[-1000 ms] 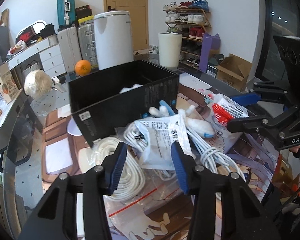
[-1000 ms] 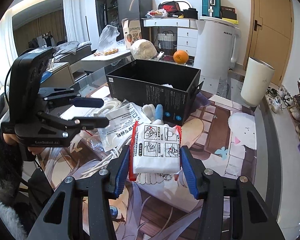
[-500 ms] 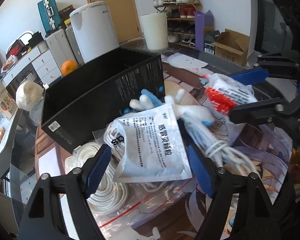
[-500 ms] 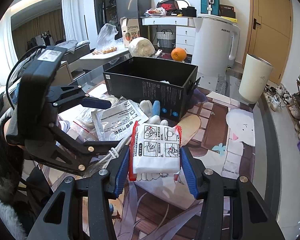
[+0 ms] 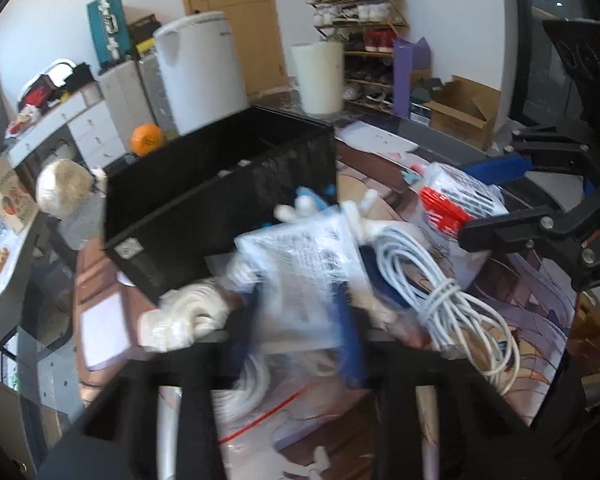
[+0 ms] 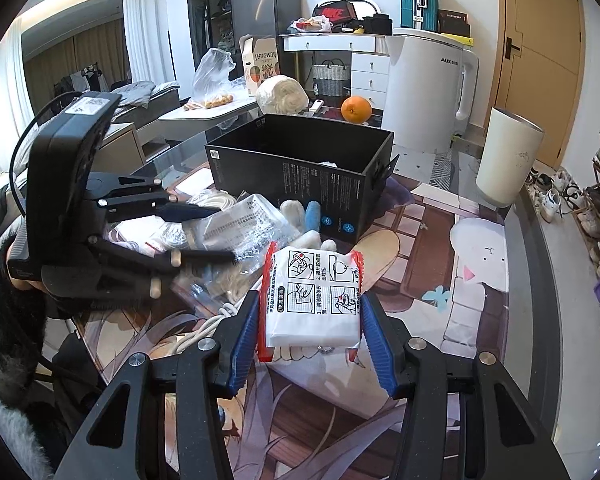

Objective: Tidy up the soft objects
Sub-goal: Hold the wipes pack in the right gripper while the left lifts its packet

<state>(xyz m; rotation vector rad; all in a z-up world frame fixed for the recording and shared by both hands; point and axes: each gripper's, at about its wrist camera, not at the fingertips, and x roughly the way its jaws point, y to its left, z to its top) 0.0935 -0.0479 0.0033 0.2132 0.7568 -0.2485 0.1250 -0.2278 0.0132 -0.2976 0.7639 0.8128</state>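
My left gripper [image 5: 296, 320] is motion-blurred, its jaws closing tight on a clear printed plastic pouch [image 5: 312, 268]. From the right wrist view the same left gripper [image 6: 224, 234] pinches that pouch [image 6: 244, 224] just in front of the open black box [image 6: 300, 168]. My right gripper [image 6: 312, 340] is shut on a white pack with red edges [image 6: 312, 292], held above the printed mat. A white and blue plush toy [image 6: 304, 216] lies against the box's front wall. A bundled white cable [image 5: 440, 292] lies under the pouch.
A white coil of rope [image 5: 188, 312] and zip bags lie on the mat left of the box [image 5: 220, 184]. An orange [image 6: 356, 109], a white appliance [image 6: 424, 88] and a tall white cup [image 6: 508, 164] stand behind and right of it.
My left gripper spread its fingers wide around the clear pouch, then closed on it, and its view is now blurred. The right gripper and its pack have stayed still.
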